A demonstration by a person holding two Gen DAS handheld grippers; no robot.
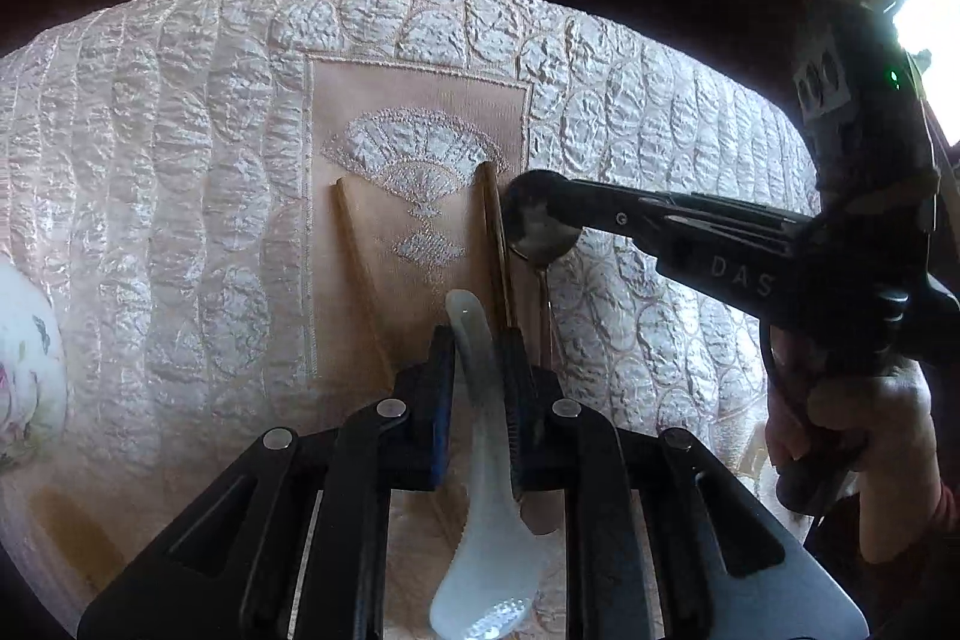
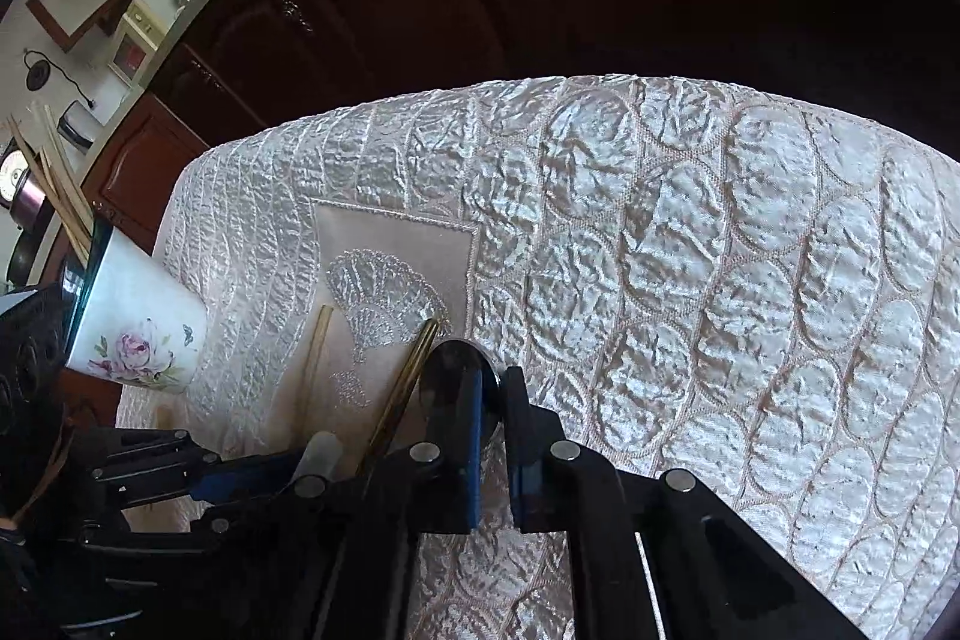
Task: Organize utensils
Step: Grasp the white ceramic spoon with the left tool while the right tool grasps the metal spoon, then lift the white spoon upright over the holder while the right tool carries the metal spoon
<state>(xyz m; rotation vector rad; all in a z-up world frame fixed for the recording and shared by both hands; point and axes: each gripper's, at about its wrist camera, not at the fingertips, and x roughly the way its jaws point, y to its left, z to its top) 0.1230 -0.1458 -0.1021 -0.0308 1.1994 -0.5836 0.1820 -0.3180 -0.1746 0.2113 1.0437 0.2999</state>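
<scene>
My left gripper (image 1: pixel 477 340) is shut on a white ceramic soup spoon (image 1: pixel 480 460), handle pointing forward, bowl near the camera. My right gripper (image 2: pixel 492 382) is shut on the bowl of a metal spoon (image 2: pixel 447 376); in the left wrist view the metal spoon (image 1: pixel 540 226) hangs from the right gripper's tips (image 1: pixel 534 205), handle down toward the cloth. Two chopsticks lie on the table: a light wooden one (image 1: pixel 360 268) and a darker one (image 1: pixel 498 244). They also show in the right wrist view, the light one (image 2: pixel 315 370) and the dark one (image 2: pixel 408 382).
A floral white cup (image 2: pixel 141 316) holding several chopsticks stands at the table's left; its side shows in the left wrist view (image 1: pixel 27 358). The table wears a quilted pale cloth (image 2: pixel 690 280) with an embroidered fan panel (image 1: pixel 414 160). Dark wooden cabinets (image 2: pixel 420 10) stand behind.
</scene>
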